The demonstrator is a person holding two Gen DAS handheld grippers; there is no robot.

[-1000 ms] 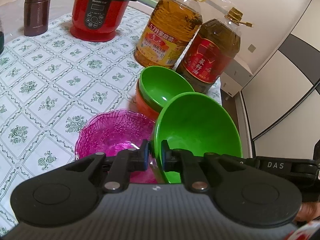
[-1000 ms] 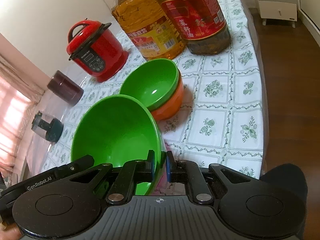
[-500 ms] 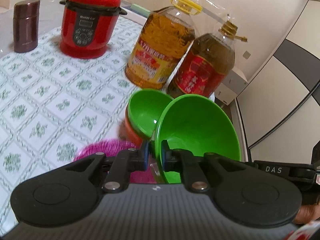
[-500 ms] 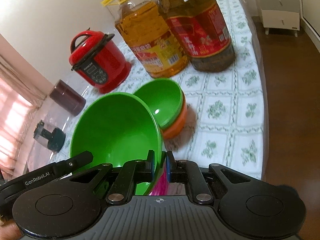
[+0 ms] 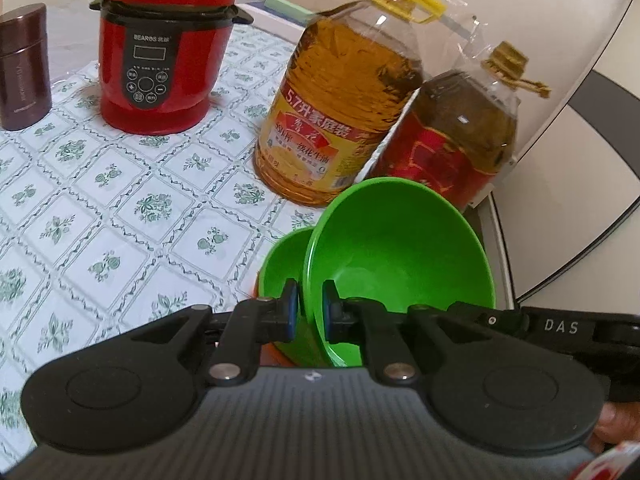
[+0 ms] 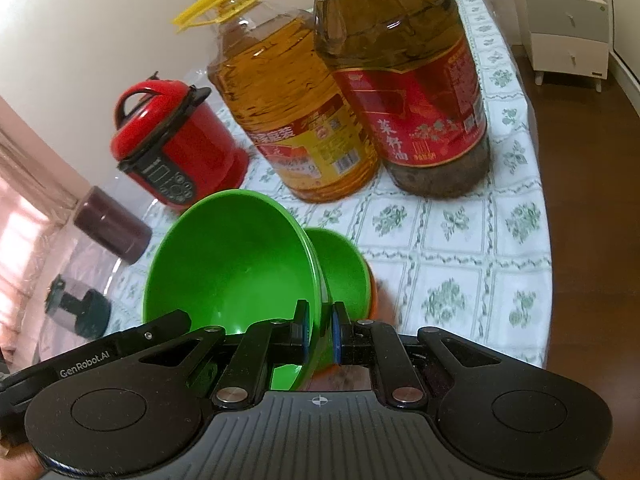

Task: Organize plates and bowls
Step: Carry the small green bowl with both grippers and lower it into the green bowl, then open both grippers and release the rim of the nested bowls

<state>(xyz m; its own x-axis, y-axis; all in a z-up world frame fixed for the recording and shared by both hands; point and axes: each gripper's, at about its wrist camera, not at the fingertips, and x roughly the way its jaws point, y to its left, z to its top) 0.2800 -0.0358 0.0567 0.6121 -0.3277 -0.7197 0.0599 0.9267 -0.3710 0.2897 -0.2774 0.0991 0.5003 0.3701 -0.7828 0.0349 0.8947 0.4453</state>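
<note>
Both grippers hold one large green bowl [image 5: 400,248] [image 6: 232,256] in the air, tilted. My left gripper [image 5: 308,308] is shut on its left rim. My right gripper [image 6: 320,328] is shut on the opposite rim. Just beneath and beside it, a smaller green bowl [image 5: 280,264] [image 6: 344,276] sits nested in an orange bowl [image 6: 372,300] on the flowered tablecloth [image 5: 120,208]. The large bowl covers part of that stack in both views.
Two big oil bottles, one yellow-labelled [image 5: 340,120] and one red-labelled [image 5: 452,140], stand close behind the bowls. A red cooker [image 5: 160,64] and a brown canister [image 5: 24,68] stand further left. The table edge [image 6: 548,240] runs on the right, with wooden floor and a white cabinet [image 6: 568,20] beyond.
Both grippers carried the large green bowl toward the oil bottles, until it hangs over the green-and-orange stack. The pink plate seen earlier has dropped out of view.
</note>
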